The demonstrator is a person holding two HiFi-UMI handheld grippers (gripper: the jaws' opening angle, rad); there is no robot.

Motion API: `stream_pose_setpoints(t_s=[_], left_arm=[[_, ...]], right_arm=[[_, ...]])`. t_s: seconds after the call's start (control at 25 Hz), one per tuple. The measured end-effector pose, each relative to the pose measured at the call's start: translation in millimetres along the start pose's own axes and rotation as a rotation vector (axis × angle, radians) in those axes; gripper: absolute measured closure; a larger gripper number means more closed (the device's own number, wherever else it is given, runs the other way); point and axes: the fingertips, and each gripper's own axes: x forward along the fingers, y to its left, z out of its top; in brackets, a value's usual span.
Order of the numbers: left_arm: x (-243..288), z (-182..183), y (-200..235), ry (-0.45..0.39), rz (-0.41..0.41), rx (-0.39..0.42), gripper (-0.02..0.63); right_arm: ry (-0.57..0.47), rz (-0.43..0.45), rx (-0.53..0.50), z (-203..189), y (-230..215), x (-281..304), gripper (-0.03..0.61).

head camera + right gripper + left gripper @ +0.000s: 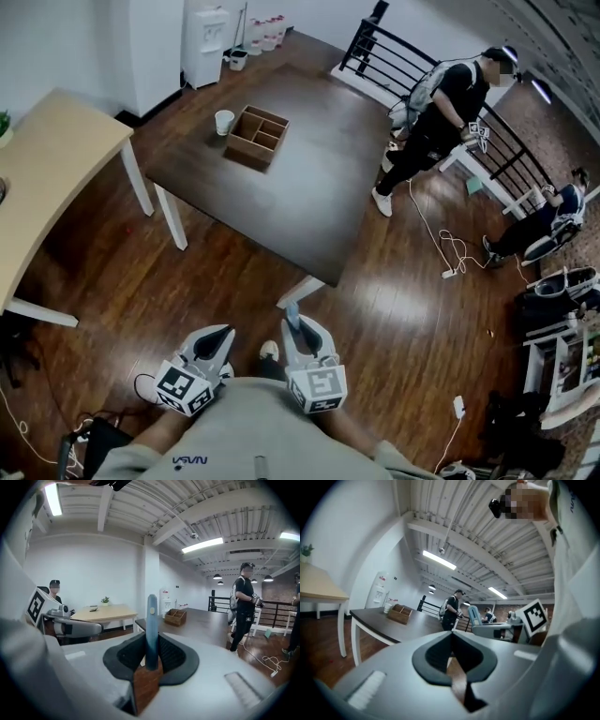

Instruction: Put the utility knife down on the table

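Note:
A slim blue utility knife (151,625) stands upright between the pads of my right gripper (151,641), which is shut on it. In the head view the knife (292,315) pokes out of the right gripper (298,330), just short of the near corner of the dark brown table (309,178). My left gripper (214,345) is beside it on the left, over the wooden floor. Its jaws (451,637) meet with nothing between them. The left gripper view also catches the knife (474,615) off to the right.
A wooden compartment box (257,137) and a white cup (224,122) stand at the table's far left. A pale wood table (56,178) is on the left. A person (441,112) stands by the black railing; another sits at the right. A cable (450,248) lies on the floor.

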Motion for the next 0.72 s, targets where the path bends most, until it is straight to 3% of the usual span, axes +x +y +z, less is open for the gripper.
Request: stream_pose_setpoints(t_s=[0.24,0.48,0.72], left_arm=[[7,14,51,-0.007,0.118,-0.004,0.612],[52,40,110,0.003,0.219,0.010,0.612],[132,55,142,0.062,0.195,0.040,0.612]], right_arm=[[0.047,0.031,-0.013,-2,-28,69,0.505],[0.109,0.045,-0.015,-14,-80,159,0.505],[0.288,0.090,-0.079,-57,-125,240,0.505]])
